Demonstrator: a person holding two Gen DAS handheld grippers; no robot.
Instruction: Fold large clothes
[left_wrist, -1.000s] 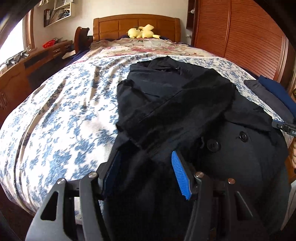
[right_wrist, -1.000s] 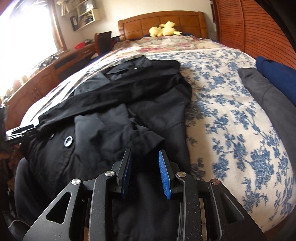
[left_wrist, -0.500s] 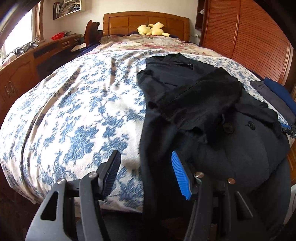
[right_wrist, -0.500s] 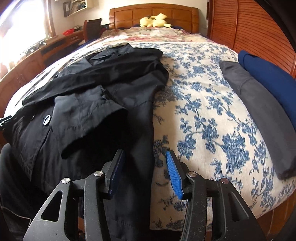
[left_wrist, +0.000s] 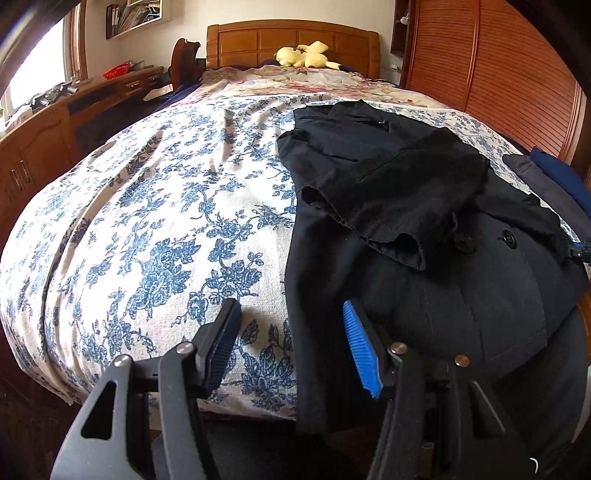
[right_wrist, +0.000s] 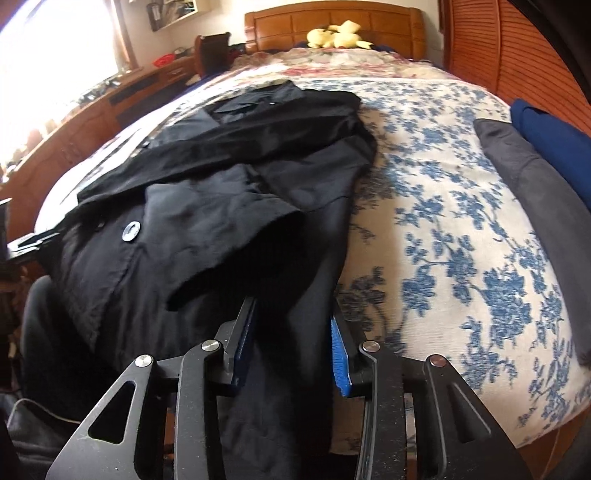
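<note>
Bedspread: a white cover with blue flowers over most of the bed, wrinkled, hanging over the foot edge.
Far bedding: a paler cover with pink and red flowers at the head end of the bed.
Headboard: panelled brown wood at the far edge of the bed.
Plush toy: a yellow soft toy lying at the head of the bed, just in front of the headboard.
Folded clothes: a grey piece and a dark blue piece side by side along the bed's right edge.
Wardrobe: slatted reddish-brown doors beyond the bed's right side.
Cabinet: a long wooden unit with drawers along the left side, under a bright window.
Wall shelf: books high on the far wall.
</note>
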